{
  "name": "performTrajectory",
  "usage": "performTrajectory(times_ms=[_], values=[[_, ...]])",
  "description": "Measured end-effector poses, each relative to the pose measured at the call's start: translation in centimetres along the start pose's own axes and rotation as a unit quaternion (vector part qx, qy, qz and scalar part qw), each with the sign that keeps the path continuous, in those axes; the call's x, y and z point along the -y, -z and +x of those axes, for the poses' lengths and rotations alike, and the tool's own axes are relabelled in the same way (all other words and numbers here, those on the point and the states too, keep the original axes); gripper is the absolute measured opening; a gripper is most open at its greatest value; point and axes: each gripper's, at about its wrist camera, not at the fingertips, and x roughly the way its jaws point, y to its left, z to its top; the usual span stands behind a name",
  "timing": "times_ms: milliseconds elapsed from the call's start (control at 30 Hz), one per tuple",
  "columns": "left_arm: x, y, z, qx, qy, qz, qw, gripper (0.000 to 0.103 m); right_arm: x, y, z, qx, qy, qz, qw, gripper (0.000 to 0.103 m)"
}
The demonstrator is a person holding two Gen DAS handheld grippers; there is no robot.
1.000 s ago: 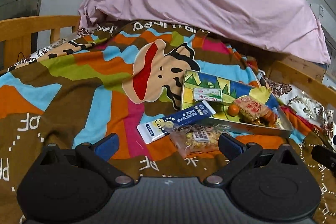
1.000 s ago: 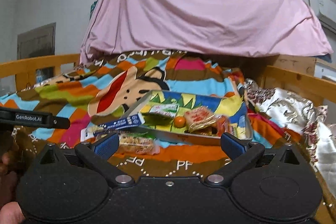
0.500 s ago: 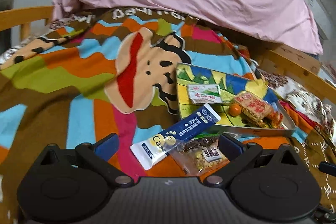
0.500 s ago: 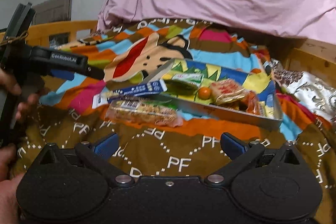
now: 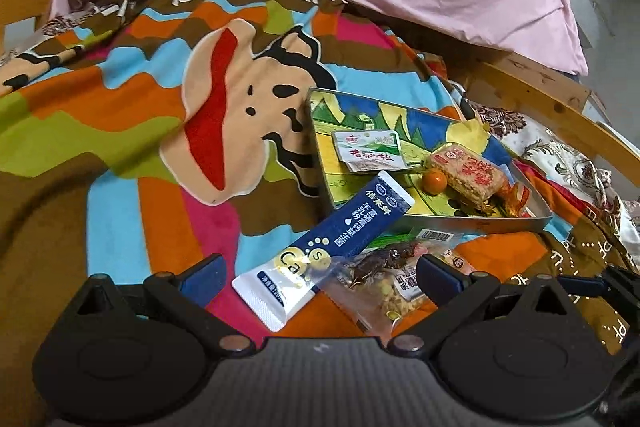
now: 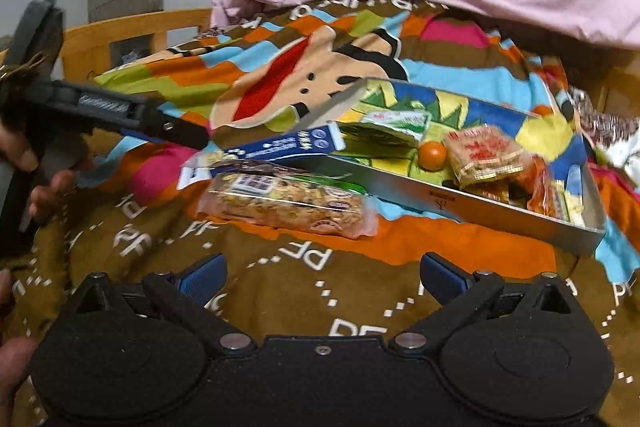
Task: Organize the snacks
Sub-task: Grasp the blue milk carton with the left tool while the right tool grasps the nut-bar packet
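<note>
Left hand-held gripper (image 5: pixel 320 277), jaws spread and empty, lines up on the blue-and-white powder sachet (image 5: pixel 340 235) leaning on the shallow metal tray (image 5: pixel 480 225); probably grab it next.

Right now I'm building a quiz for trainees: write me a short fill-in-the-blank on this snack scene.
1. The small round orange fruit lies inside the ____.
2. The blue stick packet leans on the tray's ____.
3. Both grippers' jaws are ____.

Missing words: tray; rim; open

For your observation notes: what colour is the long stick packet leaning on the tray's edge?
The stick packet is dark blue with a white end and yellow dots, clearest in the left wrist view.
</note>
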Motion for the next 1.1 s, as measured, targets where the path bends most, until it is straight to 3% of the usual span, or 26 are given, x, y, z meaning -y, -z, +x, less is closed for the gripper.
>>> performTrajectory(times_ms=[233, 467, 633, 733, 867, 1100], values=[[-0.3, -0.7, 1.7, -0.004, 0.009, -0.002, 0.9999, 0.103, 1.2, 0.1, 1.3, -0.012, 0.004, 0.019, 1.0, 0.102], [-1.0, -1.8, 3.8, -0.015, -0.014, -0.023, 0.9995, 0.103, 1.6, 0.2, 2.5, -0.02, 0.006, 0.022, 1.0, 0.102], [-0.9, -2.2, 5.5, -0.036, -0.014, -0.006, 0.9992, 0.103, 1.5, 0.0, 2.7, -0.011, -0.003, 0.014, 1.0, 0.102], [-1.1, -2.0, 6.4, -0.058, 0.013, -0.013, 0.9981, 0.102, 1.4, -0.2, 2.7, -0.008, -0.016, 0.011, 1.0, 0.102], [-2.4, -1.3, 6.5, -0.07, 0.091, -0.057, 0.9917, 0.102, 1.7, -1.1, 2.9, 0.0, -0.053, 0.023, 0.998, 0.102], [-4.1, -1.0, 6.8, -0.07, 0.115, -0.099, 0.9859, 0.102, 2.3, -3.7, 5.5, -0.003, -0.09, 0.071, 0.993, 0.102]])
